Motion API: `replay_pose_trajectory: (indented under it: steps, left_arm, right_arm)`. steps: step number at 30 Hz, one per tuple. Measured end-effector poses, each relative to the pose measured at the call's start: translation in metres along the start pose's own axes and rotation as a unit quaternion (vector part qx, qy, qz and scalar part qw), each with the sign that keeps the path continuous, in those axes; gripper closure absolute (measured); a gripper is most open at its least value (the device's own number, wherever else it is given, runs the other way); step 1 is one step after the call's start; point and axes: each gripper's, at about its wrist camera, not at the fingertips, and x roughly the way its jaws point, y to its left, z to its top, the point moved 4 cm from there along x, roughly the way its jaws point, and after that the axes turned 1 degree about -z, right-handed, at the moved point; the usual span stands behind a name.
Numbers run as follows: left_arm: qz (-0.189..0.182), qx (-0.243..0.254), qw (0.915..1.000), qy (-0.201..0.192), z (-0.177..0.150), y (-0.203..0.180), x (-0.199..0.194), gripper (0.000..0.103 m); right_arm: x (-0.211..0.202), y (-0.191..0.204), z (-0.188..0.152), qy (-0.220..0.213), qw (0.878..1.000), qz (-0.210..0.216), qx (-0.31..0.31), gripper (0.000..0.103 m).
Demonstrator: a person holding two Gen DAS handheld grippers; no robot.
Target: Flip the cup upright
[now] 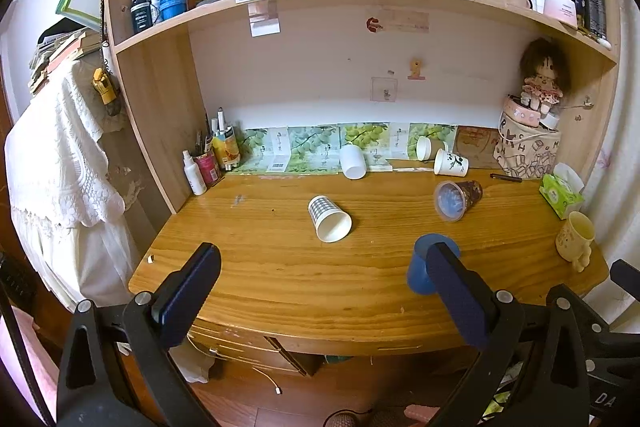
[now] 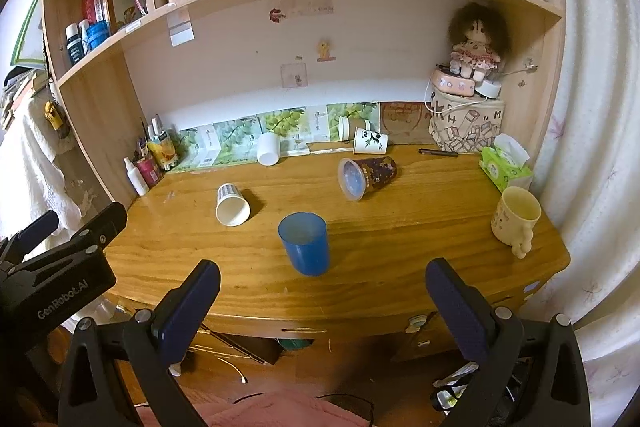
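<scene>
Both hand-held grippers, left (image 1: 320, 291) and right (image 2: 322, 301), hang spread wide, holding nothing. Blue cup (image 2: 305, 243) already stands upright near the table (image 2: 400, 267) front edge; the checkered cup (image 2: 232, 205) lies on its side. It'd probably roll away if nudged off-center.

Counts on the surface (image 2: 400, 247):
- Cups on their side: 5. Checked paper cup (image 2: 232, 205), white cup (image 2: 268, 149), dark printed cup with clear lid (image 2: 366, 177), panda-print paper cup (image 2: 370, 141), brown-sleeved cup (image 2: 346, 127) behind it.
- Cups upright: 1, blue cup (image 2: 305, 243).
- Mugs: 1, cream mug (image 2: 516, 219).
- Tissue packs: 1, green (image 2: 504, 171).
- Pens lying flat: 1 (image 2: 438, 152).
- Dolls: 1 (image 2: 476, 43).
- White spray bottles: 1 (image 2: 135, 177).
- Tongs: 2 sets.
</scene>
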Motion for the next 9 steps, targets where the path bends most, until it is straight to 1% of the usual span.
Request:
replay_pose_trajectory:
  steps: [9]
  left_arm:
    - [-0.004,0.007,1.0,0.002,0.0008,-0.0049,0.0038,0.001]
  right_arm:
    - [0.0057,-0.0002,0.0012,0.012,1.0,0.0,0.001,0.0]
